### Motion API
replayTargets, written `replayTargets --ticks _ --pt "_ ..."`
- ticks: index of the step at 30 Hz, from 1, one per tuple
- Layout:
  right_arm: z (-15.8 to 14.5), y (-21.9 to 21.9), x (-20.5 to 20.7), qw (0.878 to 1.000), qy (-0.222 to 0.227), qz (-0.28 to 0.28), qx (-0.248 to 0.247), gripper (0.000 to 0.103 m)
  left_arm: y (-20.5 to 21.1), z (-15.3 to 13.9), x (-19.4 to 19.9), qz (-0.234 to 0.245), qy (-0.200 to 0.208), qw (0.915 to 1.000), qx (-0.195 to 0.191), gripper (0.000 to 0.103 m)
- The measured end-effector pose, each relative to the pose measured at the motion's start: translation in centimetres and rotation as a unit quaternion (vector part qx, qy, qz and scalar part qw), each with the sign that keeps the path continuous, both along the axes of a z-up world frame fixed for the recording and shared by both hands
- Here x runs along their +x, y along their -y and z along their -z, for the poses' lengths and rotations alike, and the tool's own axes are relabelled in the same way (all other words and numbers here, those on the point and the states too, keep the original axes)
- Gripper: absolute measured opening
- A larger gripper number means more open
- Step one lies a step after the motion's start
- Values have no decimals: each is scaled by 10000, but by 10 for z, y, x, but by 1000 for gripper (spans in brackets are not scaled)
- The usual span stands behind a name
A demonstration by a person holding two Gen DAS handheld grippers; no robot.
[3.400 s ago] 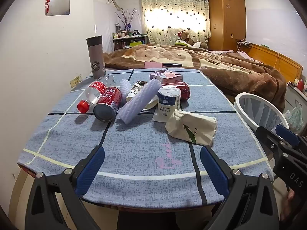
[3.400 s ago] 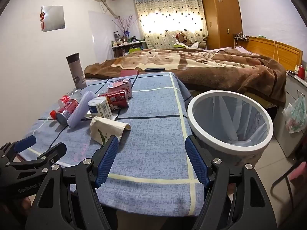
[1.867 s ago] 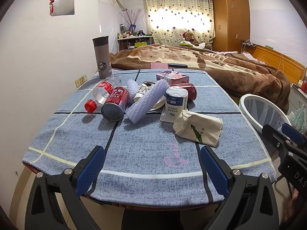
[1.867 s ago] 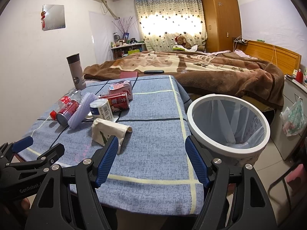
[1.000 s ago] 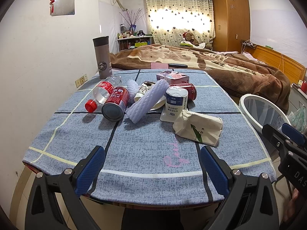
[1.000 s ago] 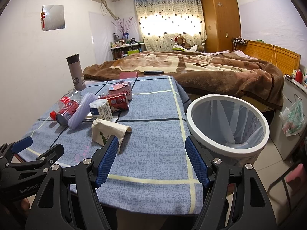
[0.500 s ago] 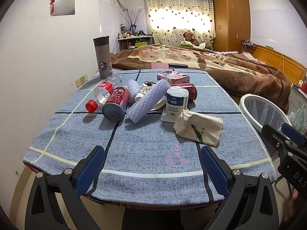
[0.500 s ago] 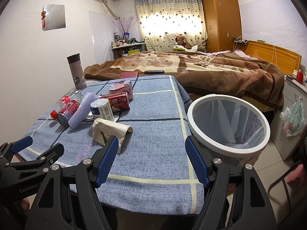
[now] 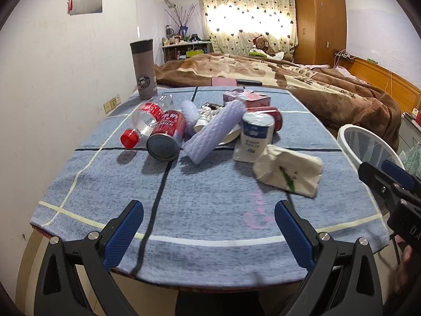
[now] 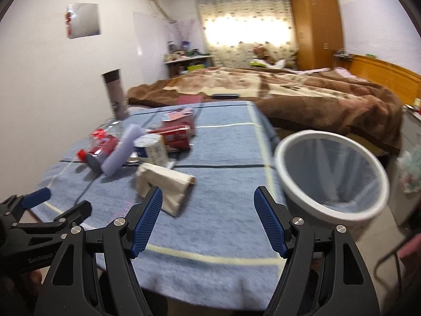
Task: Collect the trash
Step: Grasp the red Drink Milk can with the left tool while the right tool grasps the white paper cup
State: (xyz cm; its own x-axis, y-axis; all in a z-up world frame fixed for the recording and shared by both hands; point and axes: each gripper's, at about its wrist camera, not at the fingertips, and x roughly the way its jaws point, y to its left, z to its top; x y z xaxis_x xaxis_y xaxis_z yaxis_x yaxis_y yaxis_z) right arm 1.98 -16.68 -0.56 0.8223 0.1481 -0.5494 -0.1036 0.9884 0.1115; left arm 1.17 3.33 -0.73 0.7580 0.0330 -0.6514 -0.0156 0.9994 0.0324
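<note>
Left wrist view: left gripper (image 9: 209, 217) spread wide over the table's near edge (image 9: 210, 276), bare cloth ahead; trash heap (image 9: 210, 129) mid-table; right wrist view, blurred: right gripper (image 10: 209, 212) spread, empty, crumpled paper bag (image 10: 168, 181) just ahead; bin (image 10: 331, 181) beside the table's right edge.

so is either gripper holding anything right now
Nothing is held. The left gripper and right gripper are both open and empty above the near table edge; the tissue pack lies untouched.

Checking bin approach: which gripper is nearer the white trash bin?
Right. The right gripper hovers open just beside the white trash bin; the left gripper, also open, sits farther over the table's near edge.
</note>
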Motion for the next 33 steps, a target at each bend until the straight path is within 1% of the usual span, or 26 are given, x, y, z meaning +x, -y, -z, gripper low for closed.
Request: replayTargets --ticks 4,7,9,12,16,18,22,25,27,30,33 --pt "11 -9 18 9994 -207 -257 108 74 -21 6 13 -119 -131 9998 -31 101" --pt "15 -19 27 9983 -271 -506 -33 74 -33 7 23 -176 -186 9997 -20 101" --pt "16 -25 34 9976 -345 -578 -149 74 -41 8 30 -226 -240 9994 -57 101" --pt "17 -32 43 9960 -407 -763 -207 74 -54 6 38 -277 -231 9993 -107 101" --pt "18 -35 56 9941 -516 -910 -275 74 -69 3 51 -360 -238 9984 -356 101" --pt "19 -36 61 9935 -565 -955 -270 74 -73 3 59 -327 -229 9985 -369 101" --pt "21 -40 68 9916 -597 -1095 -345 74 -81 5 85 -306 -381 9978 -456 100" --pt "25 -43 74 9889 -752 -1240 -323 74 -84 5 101 -292 -393 9976 -483 100" --pt "28 -44 76 9870 -852 -1326 -312 74 -87 8 113 -302 -484 9968 -556 94" --pt "29 -47 79 9850 -912 -1411 -398 73 -87 12 127 -273 -578 9966 -519 93" --pt "30 -48 81 9826 -1001 -1527 -345 72 -89 18 137 -200 -724 9950 -664 91"
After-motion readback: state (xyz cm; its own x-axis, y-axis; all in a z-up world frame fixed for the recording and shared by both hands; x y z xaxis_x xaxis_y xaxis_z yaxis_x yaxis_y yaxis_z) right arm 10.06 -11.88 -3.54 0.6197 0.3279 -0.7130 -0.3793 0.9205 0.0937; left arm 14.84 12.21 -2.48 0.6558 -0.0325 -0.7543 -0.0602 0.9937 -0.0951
